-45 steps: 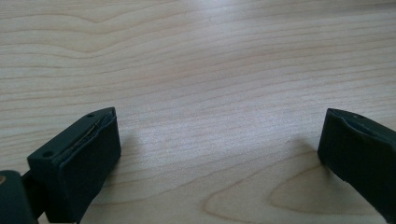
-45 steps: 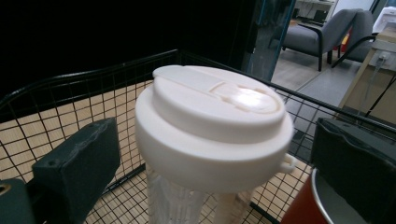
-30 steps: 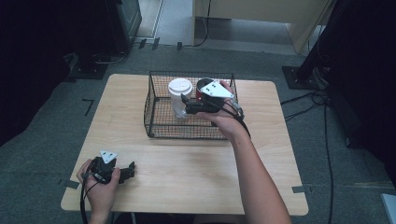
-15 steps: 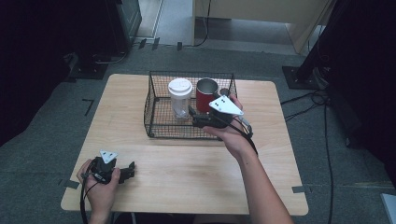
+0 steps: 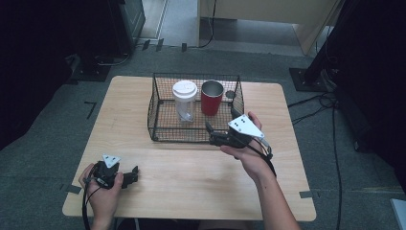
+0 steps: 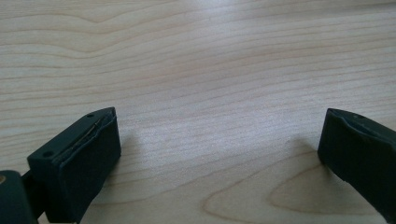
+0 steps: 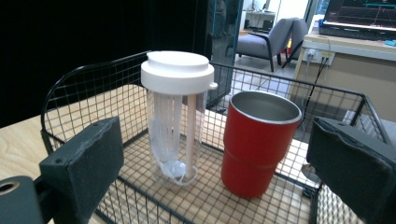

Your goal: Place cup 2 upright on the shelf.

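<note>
A black wire basket (image 5: 160,103) stands at the far middle of the wooden table (image 5: 191,167). Inside it a clear cup with a white lid (image 5: 184,100) stands upright, a red metal cup (image 5: 212,97) to its right. My right gripper (image 5: 209,132) hovers at the basket's near right corner, outside the rim and pointing left. It is open; its jaws have just been closing a little, with nothing between them. In the right gripper view the clear cup (image 7: 177,135) and red cup (image 7: 259,140) stand beyond the jaws. My left gripper (image 5: 135,173) rests open on the table at the near left.
The basket's mesh wall (image 7: 79,79) rises just ahead of the right gripper. Bare wood (image 6: 210,70) lies under and ahead of the left gripper. Dark stands and cables (image 5: 330,103) sit on the floor around the table.
The right gripper has drawn back from above the cups in the basket to its near right corner and sunk a little. The left hand has stayed put.
</note>
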Motion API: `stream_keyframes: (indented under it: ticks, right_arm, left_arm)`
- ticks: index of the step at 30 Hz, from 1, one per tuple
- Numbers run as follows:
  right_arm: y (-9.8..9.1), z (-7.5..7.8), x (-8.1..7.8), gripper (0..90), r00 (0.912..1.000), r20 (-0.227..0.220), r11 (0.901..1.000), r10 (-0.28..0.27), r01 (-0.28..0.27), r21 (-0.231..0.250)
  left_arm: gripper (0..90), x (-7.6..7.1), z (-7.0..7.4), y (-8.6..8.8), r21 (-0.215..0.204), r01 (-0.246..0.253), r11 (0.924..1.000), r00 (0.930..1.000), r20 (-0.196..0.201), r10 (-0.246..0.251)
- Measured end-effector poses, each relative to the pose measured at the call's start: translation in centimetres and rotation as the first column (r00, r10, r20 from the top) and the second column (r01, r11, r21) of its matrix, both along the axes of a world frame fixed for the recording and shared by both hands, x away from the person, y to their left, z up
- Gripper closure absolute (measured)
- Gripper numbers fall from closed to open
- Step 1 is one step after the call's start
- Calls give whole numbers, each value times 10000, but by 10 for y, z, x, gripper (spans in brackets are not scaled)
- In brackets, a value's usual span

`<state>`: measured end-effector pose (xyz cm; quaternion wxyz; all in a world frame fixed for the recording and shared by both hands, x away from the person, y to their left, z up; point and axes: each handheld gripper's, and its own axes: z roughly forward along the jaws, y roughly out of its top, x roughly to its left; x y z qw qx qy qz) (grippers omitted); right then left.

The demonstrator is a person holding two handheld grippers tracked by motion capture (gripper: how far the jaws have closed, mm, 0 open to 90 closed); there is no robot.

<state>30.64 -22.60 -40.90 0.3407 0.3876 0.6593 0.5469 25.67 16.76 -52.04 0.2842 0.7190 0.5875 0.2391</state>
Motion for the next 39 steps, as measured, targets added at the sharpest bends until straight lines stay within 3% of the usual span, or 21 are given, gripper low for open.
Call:
stream_keyframes:
  ticks: [10,19,25,31,39]
  right_arm:
    - [-23,-16,-23,14,9999,-102,9996,-81,83,276]
    - [-45,-31,-41,1,9988,-232,9990,-424,427,145]
    - [-67,-40,-54,0,9976,-360,9972,-598,613,423]
    - [-96,-49,-70,0,9928,-416,9917,-1126,1149,579]
    - [-131,-66,-88,0,9798,-757,9812,-1853,1887,406]
  left_arm:
    - [0,0,0,0,-22,-17,10000,10000,10,17]
    - [0,0,0,0,2,5,10000,10000,-8,-5]
    - [0,0,0,0,6,9,10000,10000,5,-9]
    - [0,0,0,0,-4,2,10000,10000,4,-2]
    - [0,0,0,0,20,22,10000,10000,-8,-22]
